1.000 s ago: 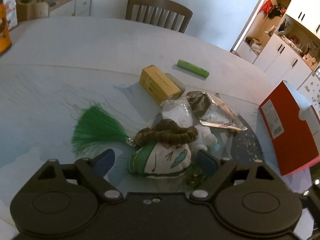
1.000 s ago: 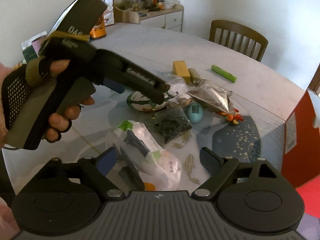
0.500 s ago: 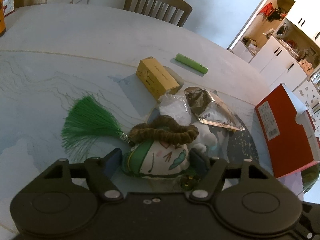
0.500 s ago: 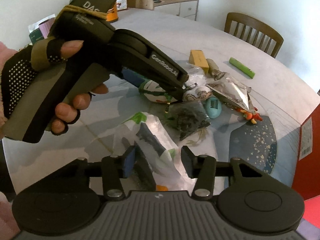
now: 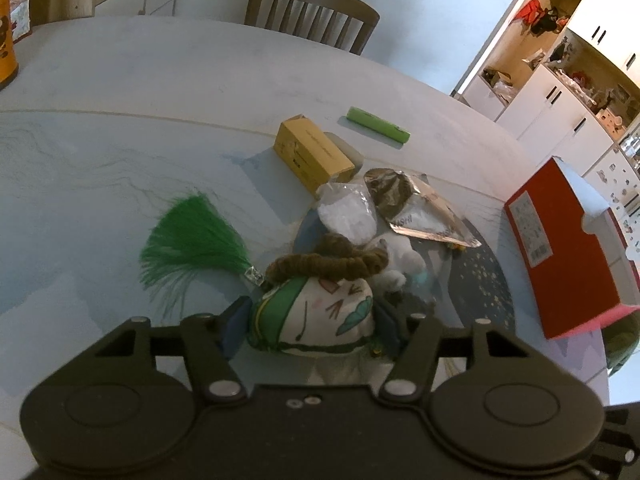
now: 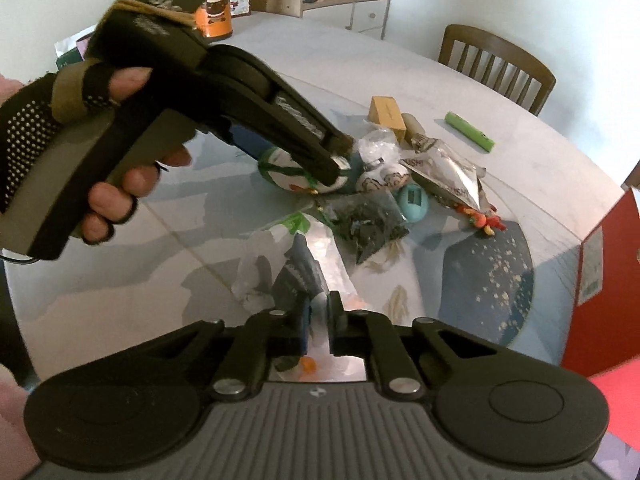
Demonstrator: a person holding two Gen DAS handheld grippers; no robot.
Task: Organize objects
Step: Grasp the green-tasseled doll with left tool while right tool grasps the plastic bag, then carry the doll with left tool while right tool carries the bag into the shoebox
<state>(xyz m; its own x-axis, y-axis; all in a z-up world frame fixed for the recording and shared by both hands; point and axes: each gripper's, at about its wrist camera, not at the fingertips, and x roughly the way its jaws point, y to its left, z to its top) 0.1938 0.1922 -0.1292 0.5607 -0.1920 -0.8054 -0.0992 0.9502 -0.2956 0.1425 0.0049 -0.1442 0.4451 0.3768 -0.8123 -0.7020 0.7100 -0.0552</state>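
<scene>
A white and green drawstring pouch (image 5: 320, 312) with a brown cord and a green tassel (image 5: 192, 236) sits between the fingers of my left gripper (image 5: 310, 324), which is shut on it. The right wrist view shows that left gripper (image 6: 332, 160) in a gloved hand, its tips on the pouch (image 6: 280, 168). My right gripper (image 6: 319, 320) is shut on a clear plastic bag (image 6: 272, 268) holding a dark grey toy, near the table's front edge.
On the round table lie a yellow box (image 5: 312, 152), a green tube (image 5: 378, 124), a silver foil packet (image 5: 424, 216), a teal egg (image 6: 414, 202) and a dark bag (image 6: 368, 224). A red box (image 5: 560, 248) stands at the right. A chair (image 5: 308, 12) is behind.
Both grippers were open a second ago. The left one has shut on the pouch, and the right one has moved down and shut on the plastic bag.
</scene>
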